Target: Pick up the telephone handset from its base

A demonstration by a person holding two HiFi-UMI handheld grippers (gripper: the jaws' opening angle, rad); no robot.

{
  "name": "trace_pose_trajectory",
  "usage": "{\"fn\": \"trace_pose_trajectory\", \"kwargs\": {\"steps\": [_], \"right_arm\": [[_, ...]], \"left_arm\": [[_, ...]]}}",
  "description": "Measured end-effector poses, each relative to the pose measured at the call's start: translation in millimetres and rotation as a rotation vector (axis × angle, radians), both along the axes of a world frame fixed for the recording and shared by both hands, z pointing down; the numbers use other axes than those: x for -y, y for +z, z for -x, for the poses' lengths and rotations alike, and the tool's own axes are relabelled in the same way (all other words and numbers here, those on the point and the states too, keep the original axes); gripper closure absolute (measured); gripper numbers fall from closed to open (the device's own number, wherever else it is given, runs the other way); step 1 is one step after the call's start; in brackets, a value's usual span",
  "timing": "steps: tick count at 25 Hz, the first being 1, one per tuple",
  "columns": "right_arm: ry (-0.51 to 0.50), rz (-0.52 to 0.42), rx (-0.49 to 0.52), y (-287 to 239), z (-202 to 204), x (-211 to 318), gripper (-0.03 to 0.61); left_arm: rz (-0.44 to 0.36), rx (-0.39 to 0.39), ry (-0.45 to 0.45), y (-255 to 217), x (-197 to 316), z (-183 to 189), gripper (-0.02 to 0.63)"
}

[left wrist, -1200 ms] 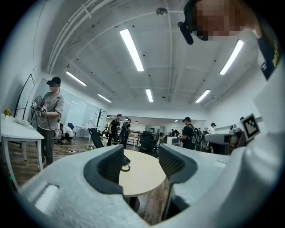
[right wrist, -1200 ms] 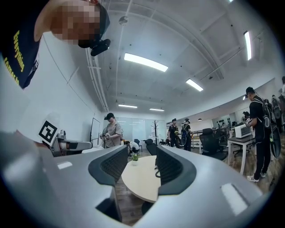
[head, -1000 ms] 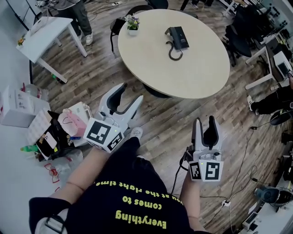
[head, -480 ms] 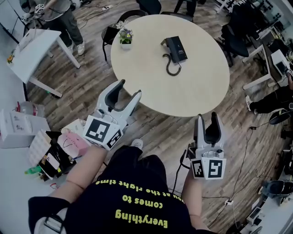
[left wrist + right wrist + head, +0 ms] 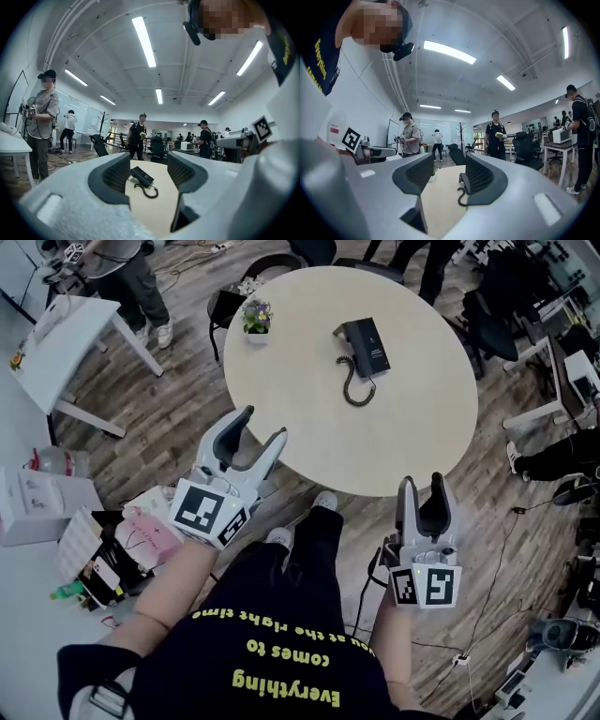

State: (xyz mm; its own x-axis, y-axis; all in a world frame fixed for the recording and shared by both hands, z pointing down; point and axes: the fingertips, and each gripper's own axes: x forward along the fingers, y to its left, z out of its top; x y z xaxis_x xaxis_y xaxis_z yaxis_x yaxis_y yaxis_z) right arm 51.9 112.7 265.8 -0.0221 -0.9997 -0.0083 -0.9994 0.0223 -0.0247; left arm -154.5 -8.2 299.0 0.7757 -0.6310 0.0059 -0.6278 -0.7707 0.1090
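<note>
Black and boxy, the desk telephone (image 5: 367, 345) sits on the far half of the round cream-coloured table (image 5: 412, 427). Its handset (image 5: 349, 337) lies in the cradle along the base's left side, and the black curly cord (image 5: 356, 385) loops toward the person. Both tools are well short of it. On one side the left gripper (image 5: 263, 425), white with dark pads and a square-marker cube, hangs level at the table's near rim, jaws spread wide with nothing between them. In its own view the desk telephone shows far off in the gap (framed, not touched). Over on the other side the right gripper (image 5: 422, 486), same make, hovers at the near rim, jaws likewise parted and empty. In its own view the right jaw hides part of the desk telephone. Near the table's left edge stands a small potted plant in a white pot (image 5: 255, 317), well apart from the desk telephone. Underneath runs the brown wood-plank floor (image 5: 309, 512).
</note>
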Motion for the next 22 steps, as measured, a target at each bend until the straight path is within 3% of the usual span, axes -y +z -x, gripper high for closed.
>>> {"fn": "trace_pose_trajectory", "kwargs": {"steps": [8,13,18,22], "right_arm": [[-0.076,-0.009,-0.019,-1,-42,70,0.365],[-0.124,-0.038,-0.046,-10,-77,111,0.36],[-0.16,-0.052,-0.014,-11,-115,141,0.362],[-0.18,-0.047,-0.01,-9,-137,159,0.362]], "left_arm": [[-0.005,0.011,-0.06,-2,50,-41,0.365],[-0.028,-0.053,-0.09,-16,84,-75,0.365],[-0.097,-0.015,-0.157,-21,110,-105,0.365],[-0.066,-0.017,-0.179,-14,122,-123,0.365]]}}
